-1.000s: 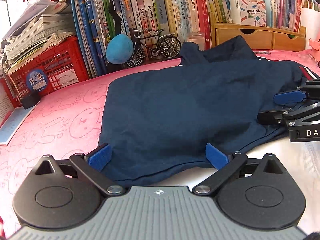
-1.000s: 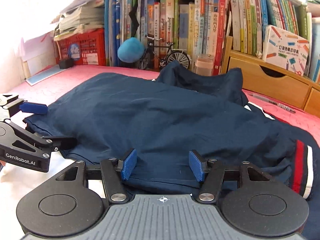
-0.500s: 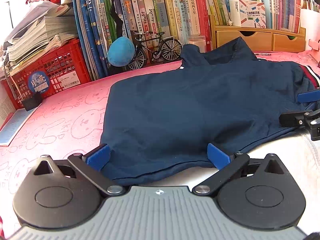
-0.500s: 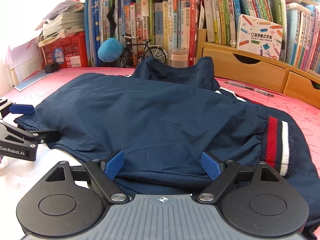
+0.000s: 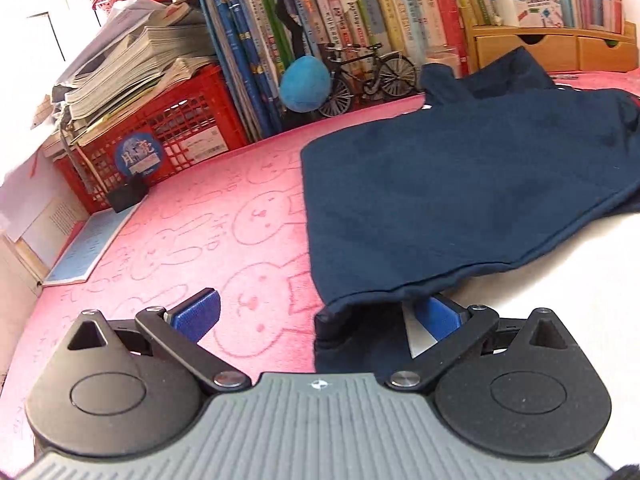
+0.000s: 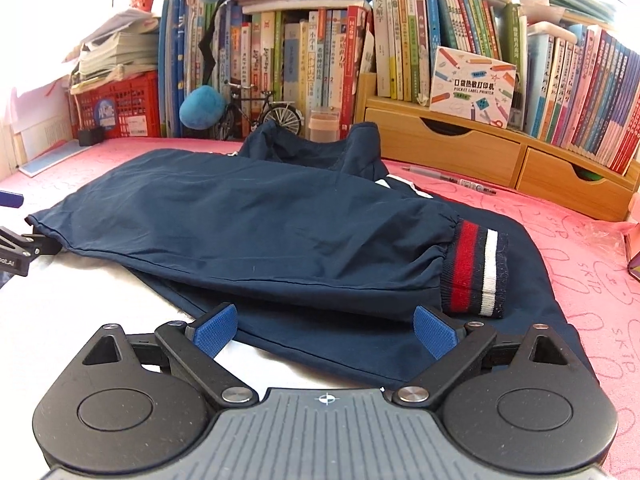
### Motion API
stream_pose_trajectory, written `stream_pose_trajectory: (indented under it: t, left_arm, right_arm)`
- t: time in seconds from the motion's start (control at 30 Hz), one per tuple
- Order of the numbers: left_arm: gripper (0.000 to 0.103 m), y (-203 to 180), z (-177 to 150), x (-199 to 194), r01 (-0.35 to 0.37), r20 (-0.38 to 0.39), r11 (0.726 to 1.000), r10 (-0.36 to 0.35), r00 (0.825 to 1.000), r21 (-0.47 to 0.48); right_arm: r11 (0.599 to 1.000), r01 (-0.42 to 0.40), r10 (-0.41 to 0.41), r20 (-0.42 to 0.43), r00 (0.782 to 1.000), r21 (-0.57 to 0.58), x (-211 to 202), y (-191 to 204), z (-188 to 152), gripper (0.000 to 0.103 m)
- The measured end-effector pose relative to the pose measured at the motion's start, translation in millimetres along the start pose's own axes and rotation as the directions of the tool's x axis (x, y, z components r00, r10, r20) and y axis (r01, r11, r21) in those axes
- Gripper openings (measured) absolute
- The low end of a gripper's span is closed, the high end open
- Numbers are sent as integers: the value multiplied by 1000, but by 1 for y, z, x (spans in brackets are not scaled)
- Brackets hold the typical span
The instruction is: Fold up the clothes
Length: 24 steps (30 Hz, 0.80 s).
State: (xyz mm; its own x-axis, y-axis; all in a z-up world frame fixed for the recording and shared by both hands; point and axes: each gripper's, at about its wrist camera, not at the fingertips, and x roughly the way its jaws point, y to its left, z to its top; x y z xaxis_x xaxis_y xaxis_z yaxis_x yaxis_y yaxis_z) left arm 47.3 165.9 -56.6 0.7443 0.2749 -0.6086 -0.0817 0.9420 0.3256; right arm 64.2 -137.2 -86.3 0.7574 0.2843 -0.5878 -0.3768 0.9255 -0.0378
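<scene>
Right gripper (image 6: 326,330) is spreading its jaws, nothing pinched, the navy jacket (image 6: 256,224) hem lying between them. Left gripper (image 5: 316,316) is spread wide at the jacket's corner, gripping nothing. Jacket lies on the pink mat (image 5: 224,220) with the striped cuff (image 6: 478,268) sleeve laid across, so I'd guess one fold done, more left.
</scene>
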Motion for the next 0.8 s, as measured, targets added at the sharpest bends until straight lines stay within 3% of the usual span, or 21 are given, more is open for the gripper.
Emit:
stream_pose_trajectory:
  t: [0.1,0.17,0.3,0.43,0.57,0.67,0.8]
  left_arm:
    - [103,6,-9,3,-130,26,991,129,991,24]
    - [103,15,-14,1,-117,22,993,117,993,-3]
    - [103,19,-14,-7,-111,-7,993,112,994,24]
    - [103,38,-9,-34,29,-25,1000,-29,999,4]
    - [103,77,13,-53,226,44,965,-222,974,-134]
    - [103,93,41,-29,317,73,915,-309,948,-248]
    - [103,93,73,46,335,-20,861,-370,929,-384]
  right_arm:
    - [997,76,-76,0,997,-13,5,-8,-2,96]
    - [987,160,-160,-33,987,-11,14,-21,-7,96]
    - [970,237,-232,-78,970,52,12,-58,-11,97]
    - [990,134,-132,-59,989,37,-18,-84,-16,100]
    - [991,85,-85,-11,996,100,-29,-124,-8,103]
    - [981,71,-72,-1,997,179,-16,-152,3,103]
    - [971,41,-38,-17,999,237,19,-176,15,103]
